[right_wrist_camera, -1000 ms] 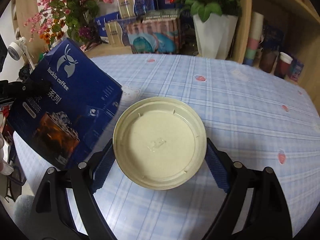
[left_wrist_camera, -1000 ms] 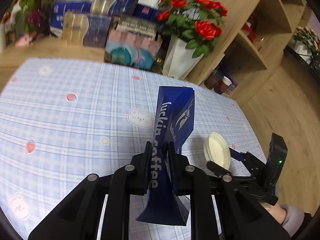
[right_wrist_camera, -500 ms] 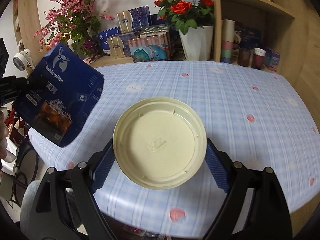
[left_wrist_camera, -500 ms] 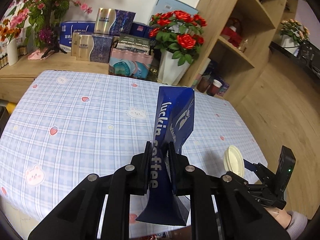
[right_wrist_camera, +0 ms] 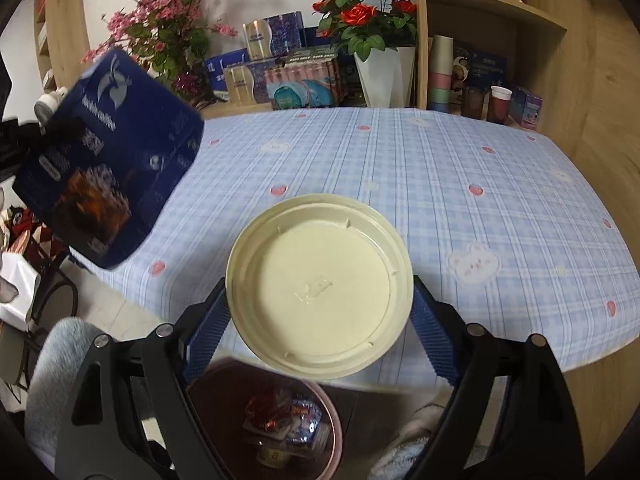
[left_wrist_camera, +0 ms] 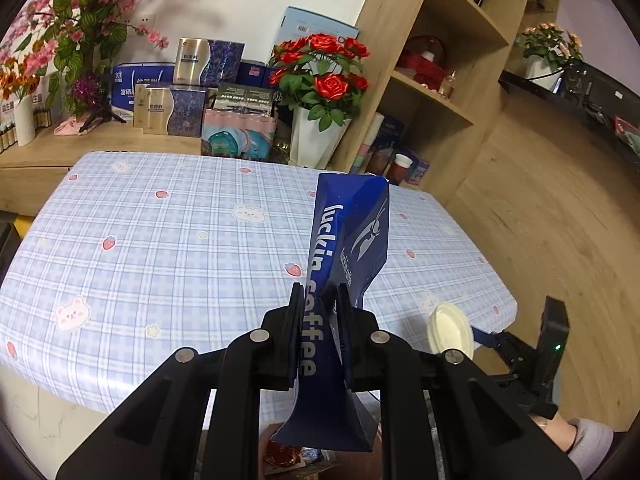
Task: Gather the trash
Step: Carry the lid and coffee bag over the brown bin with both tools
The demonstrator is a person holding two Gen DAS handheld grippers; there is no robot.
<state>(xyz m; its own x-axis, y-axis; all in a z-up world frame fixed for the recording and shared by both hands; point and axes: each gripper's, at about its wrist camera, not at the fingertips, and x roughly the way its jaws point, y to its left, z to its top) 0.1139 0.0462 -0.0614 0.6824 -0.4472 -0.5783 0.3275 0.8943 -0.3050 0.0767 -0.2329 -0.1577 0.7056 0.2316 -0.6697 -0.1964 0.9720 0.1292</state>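
My left gripper (left_wrist_camera: pixel 319 304) is shut on a blue Luckin Coffee paper bag (left_wrist_camera: pixel 348 240), held upright off the near edge of the table. The bag also shows in the right wrist view (right_wrist_camera: pixel 108 160) at the left. My right gripper (right_wrist_camera: pixel 320 300) is shut on a round cream plastic lid (right_wrist_camera: pixel 320 294), held flat between the blue pads. The lid shows small in the left wrist view (left_wrist_camera: pixel 450 332). Below the lid stands a pink trash bin (right_wrist_camera: pixel 336 436) with wrappers inside.
The table (left_wrist_camera: pixel 160 240) has a blue checked cloth with bears and strawberries. Behind it stand boxes (left_wrist_camera: pixel 172 108), a white vase of red roses (left_wrist_camera: pixel 320 80) and pink flowers (left_wrist_camera: pixel 80 20). A wooden shelf (left_wrist_camera: pixel 440 80) is at the right, wood floor beyond.
Both grippers have pulled back from over the table to beyond its near edge, each with its load. The trash bin has come into view under the lid.
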